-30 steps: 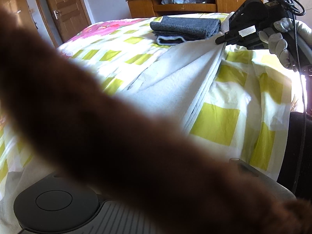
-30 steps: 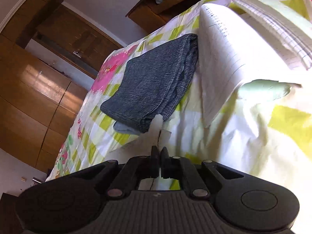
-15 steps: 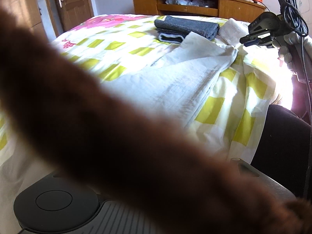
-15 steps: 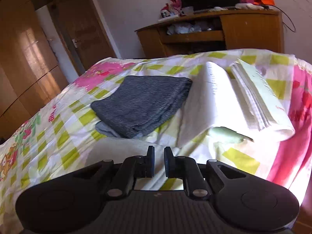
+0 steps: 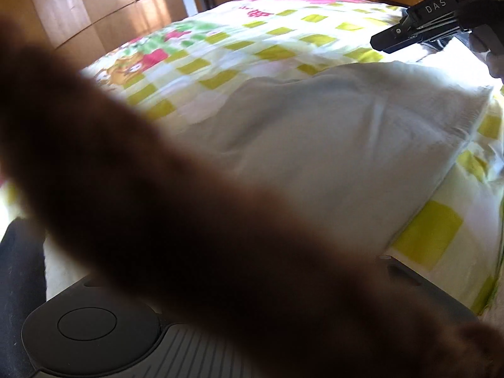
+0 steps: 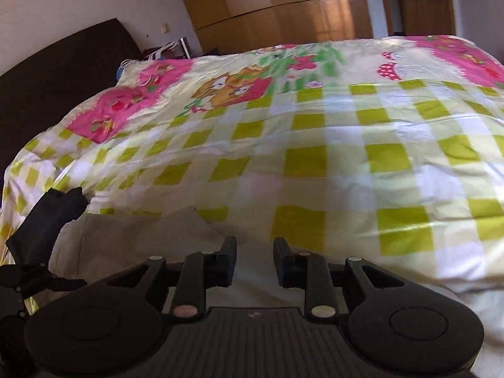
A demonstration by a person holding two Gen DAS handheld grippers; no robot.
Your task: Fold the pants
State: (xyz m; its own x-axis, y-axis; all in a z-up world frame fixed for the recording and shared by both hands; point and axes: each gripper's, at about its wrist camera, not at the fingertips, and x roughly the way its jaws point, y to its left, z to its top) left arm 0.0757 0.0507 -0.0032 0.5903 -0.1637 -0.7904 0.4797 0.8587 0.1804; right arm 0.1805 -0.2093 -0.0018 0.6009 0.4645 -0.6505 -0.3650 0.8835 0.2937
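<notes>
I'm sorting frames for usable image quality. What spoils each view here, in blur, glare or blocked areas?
Left wrist view: a blurred brown mass right at the lens covers most of the frame, hiding that claw's fingers; the sunlit bedspread blows out at the right edge. Right wrist view: the checked bedspread is smeared by motion blur, with fisheye bending; the right claw stays sharp, jaws apart.

right gripper (image 6: 254, 260) jaws apart, nothing between them, over pale pants (image 6: 132, 239) on checkered bedspread (image 6: 346, 145).
</notes>
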